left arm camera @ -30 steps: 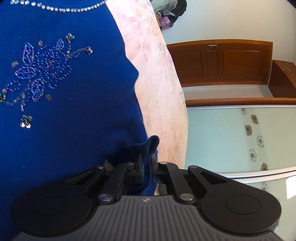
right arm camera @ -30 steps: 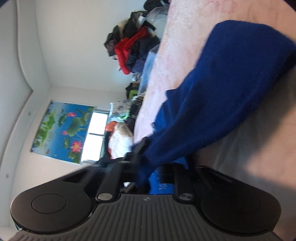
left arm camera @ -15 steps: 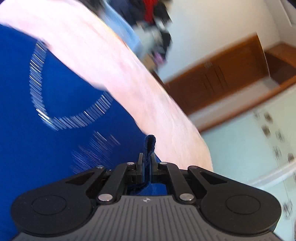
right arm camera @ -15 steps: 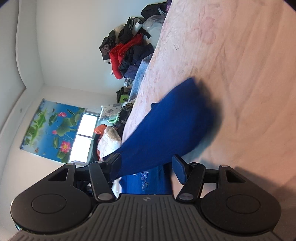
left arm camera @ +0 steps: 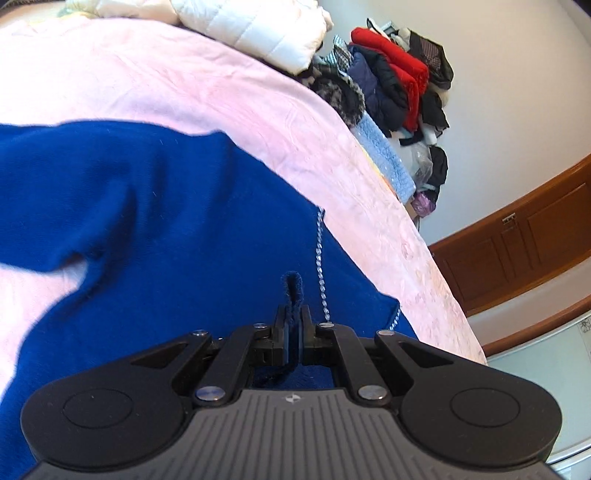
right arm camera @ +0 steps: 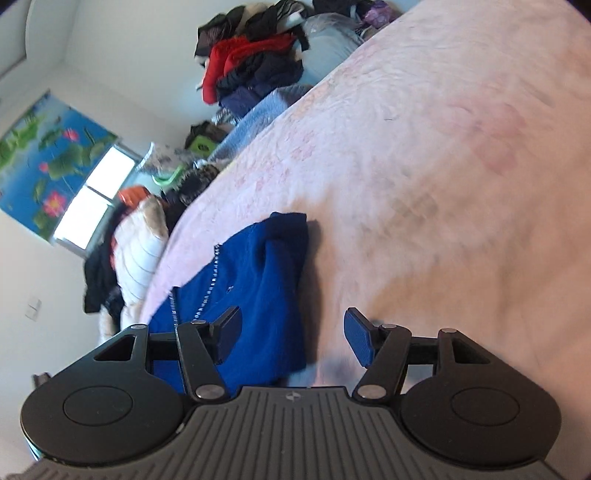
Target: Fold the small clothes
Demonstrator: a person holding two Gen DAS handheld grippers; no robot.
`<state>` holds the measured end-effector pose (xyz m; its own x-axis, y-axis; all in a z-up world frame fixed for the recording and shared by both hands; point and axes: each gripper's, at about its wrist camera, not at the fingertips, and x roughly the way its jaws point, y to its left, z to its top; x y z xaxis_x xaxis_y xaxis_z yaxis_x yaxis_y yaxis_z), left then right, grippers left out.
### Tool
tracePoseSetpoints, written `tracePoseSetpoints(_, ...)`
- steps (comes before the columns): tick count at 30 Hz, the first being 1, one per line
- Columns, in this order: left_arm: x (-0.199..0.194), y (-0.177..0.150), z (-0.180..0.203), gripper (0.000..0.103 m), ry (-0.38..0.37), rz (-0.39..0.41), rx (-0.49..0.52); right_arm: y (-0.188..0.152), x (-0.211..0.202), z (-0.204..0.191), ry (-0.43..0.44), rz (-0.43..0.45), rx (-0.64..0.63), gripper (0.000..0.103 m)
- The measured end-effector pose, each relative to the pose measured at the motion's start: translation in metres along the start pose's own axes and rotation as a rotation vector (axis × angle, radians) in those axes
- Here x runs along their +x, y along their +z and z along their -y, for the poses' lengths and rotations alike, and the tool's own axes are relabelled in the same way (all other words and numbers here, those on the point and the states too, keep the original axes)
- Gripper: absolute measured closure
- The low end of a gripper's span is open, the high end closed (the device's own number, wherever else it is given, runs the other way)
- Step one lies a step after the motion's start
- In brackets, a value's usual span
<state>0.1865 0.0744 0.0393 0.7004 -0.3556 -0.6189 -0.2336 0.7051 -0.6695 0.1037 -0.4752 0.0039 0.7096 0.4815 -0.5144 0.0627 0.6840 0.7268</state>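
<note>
A dark blue knitted top (left arm camera: 155, 221) with a line of small shiny beads lies spread on the pink bed cover (left arm camera: 192, 88). My left gripper (left arm camera: 293, 314) is shut on a thin fold of the top's edge, which sticks up between the pads. In the right wrist view the same blue top (right arm camera: 258, 295) lies in a narrow heap on the bed cover (right arm camera: 424, 155). My right gripper (right arm camera: 291, 332) hovers over its near end with jaws apart and nothing pressed between them; the left fingertip (right arm camera: 229, 328) overlaps the cloth in view.
A white padded jacket (left arm camera: 258, 26) lies at the bed's far side. A heap of red, black and navy clothes (left arm camera: 391, 85) stands against the wall beyond it, also piled (right arm camera: 251, 66) in the right wrist view. A brown wooden cabinet (left arm camera: 517, 240) lines the right wall.
The left gripper swung across with the pinched edge, carrying the top over so its beaded front no longer faces the camera. The right gripper let go of the blue cloth and drew back.
</note>
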Motion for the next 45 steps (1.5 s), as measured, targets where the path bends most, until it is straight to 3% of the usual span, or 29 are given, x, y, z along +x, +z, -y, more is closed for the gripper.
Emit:
tracePoseSetpoints(6, -0.019, 0.031, -0.016, 0.099, 0.031, 0.096, -0.035, 0.019, 0.037, -0.023, -0.063, -0.055, -0.092, 0.041)
tracePoseSetpoints(15, 0.004, 0.031, -0.020, 0.099, 0.096, 0.026, 0.023, 0.032, 0.081, -0.048, -0.076, -0.107, -0.156, 0.038)
tracePoseSetpoints(17, 0.002, 0.034, -0.018, 0.099, 0.097, 0.031, 0.036, 0.035, 0.088, -0.052, -0.063, -0.101, -0.158, 0.046)
tracePoseSetpoints(19, 0.001, 0.039, -0.015, 0.099, 0.101, 0.039, 0.052, 0.037, 0.096, -0.053, -0.055, -0.113, -0.163, 0.088)
tracePoseSetpoints(22, 0.002, 0.043, -0.010, 0.099, 0.115, 0.043, 0.085, 0.039, 0.101, -0.054, -0.072, -0.124, -0.179, 0.091)
tracePoseSetpoints(25, 0.007, 0.043, -0.012, 0.099, 0.135, 0.032, 0.097, 0.041, 0.090, -0.054, -0.069, -0.079, -0.186, 0.095)
tracePoseSetpoints(32, 0.031, 0.037, -0.034, 0.099, 0.208, -0.026, 0.080, 0.043, 0.090, -0.035, -0.103, -0.083, -0.150, 0.092)
tracePoseSetpoints(33, 0.032, 0.037, -0.036, 0.099, 0.208, -0.030, 0.080, 0.043, 0.090, -0.035, -0.088, -0.093, -0.132, 0.085)
tracePoseSetpoints(36, 0.030, 0.037, -0.036, 0.099, 0.204, -0.037, 0.092, 0.042, 0.087, -0.038, -0.063, -0.120, -0.086, 0.048)
tracePoseSetpoints(38, 0.030, 0.038, -0.035, 0.099, 0.206, -0.044, 0.106, 0.037, 0.086, -0.044, -0.039, -0.136, -0.100, 0.049)
tracePoseSetpoints(39, 0.030, 0.038, -0.035, 0.099, 0.207, -0.047, 0.107, 0.034, 0.088, -0.048, -0.042, -0.147, -0.123, 0.060)
tracePoseSetpoints(40, 0.029, 0.038, -0.035, 0.099, 0.207, -0.047, 0.107, 0.030, 0.091, -0.053, -0.058, -0.155, -0.156, 0.088)
tracePoseSetpoints(42, 0.025, 0.038, -0.033, 0.099, 0.207, -0.037, 0.116, 0.024, 0.096, -0.060, -0.120, -0.154, -0.222, 0.094)
tracePoseSetpoints(45, 0.012, 0.038, -0.023, 0.099, 0.189, -0.002, 0.175, 0.027, 0.086, -0.064, -0.104, -0.104, -0.219, 0.094)
